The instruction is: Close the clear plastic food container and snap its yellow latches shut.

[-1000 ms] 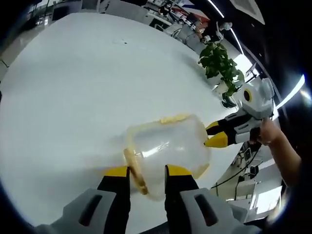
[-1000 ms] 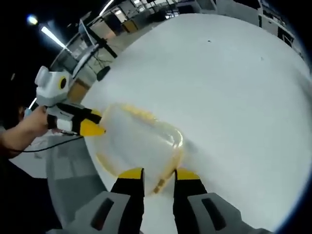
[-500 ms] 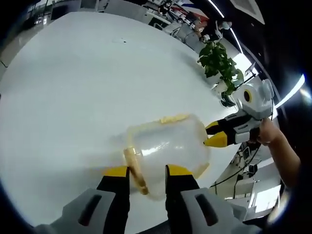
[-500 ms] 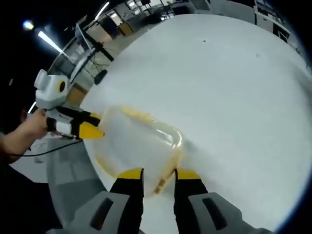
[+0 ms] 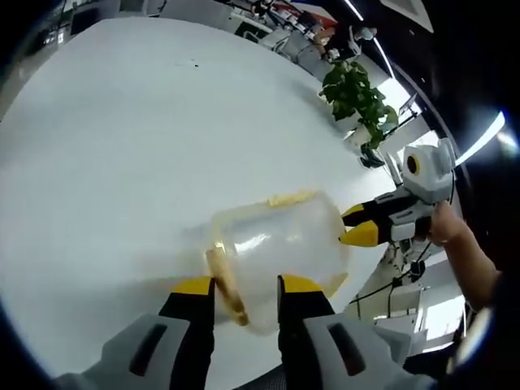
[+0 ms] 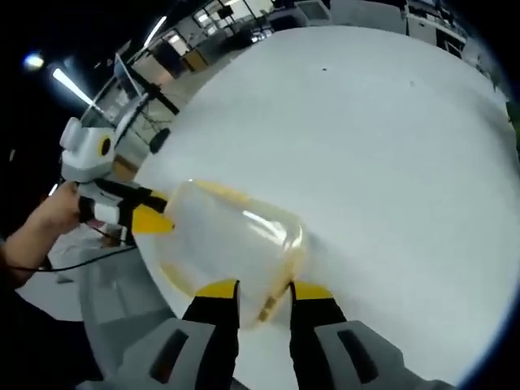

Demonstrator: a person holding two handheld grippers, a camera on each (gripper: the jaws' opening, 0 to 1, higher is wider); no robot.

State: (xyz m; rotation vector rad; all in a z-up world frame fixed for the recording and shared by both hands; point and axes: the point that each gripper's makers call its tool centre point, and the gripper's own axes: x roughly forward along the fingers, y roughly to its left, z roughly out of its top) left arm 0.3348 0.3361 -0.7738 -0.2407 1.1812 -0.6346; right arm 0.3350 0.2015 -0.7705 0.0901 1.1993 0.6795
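The clear plastic container (image 5: 280, 244) lies with its lid on over the white table (image 5: 122, 146), spanned by both grippers. My left gripper (image 5: 246, 288) is shut on its near end, where a yellow latch (image 5: 223, 280) sits between the jaws. A second yellow latch (image 5: 288, 197) runs along the far side. My right gripper (image 5: 351, 225) clamps the opposite end, fingertips against the wall. In the right gripper view the container (image 6: 227, 236) is held by my right gripper (image 6: 264, 291) at a yellow latch (image 6: 272, 305), and my left gripper (image 6: 154, 213) holds the far end.
The white table (image 6: 390, 146) stretches wide beyond the container, and its edge runs close behind each gripper. A potted plant (image 5: 357, 97) stands past the table. A person's hand (image 5: 447, 231) holds the right gripper, and another hand (image 6: 49, 215) the left one.
Both views have tilted a little, shifting the background. The container and both grippers keep the same hold on each other.
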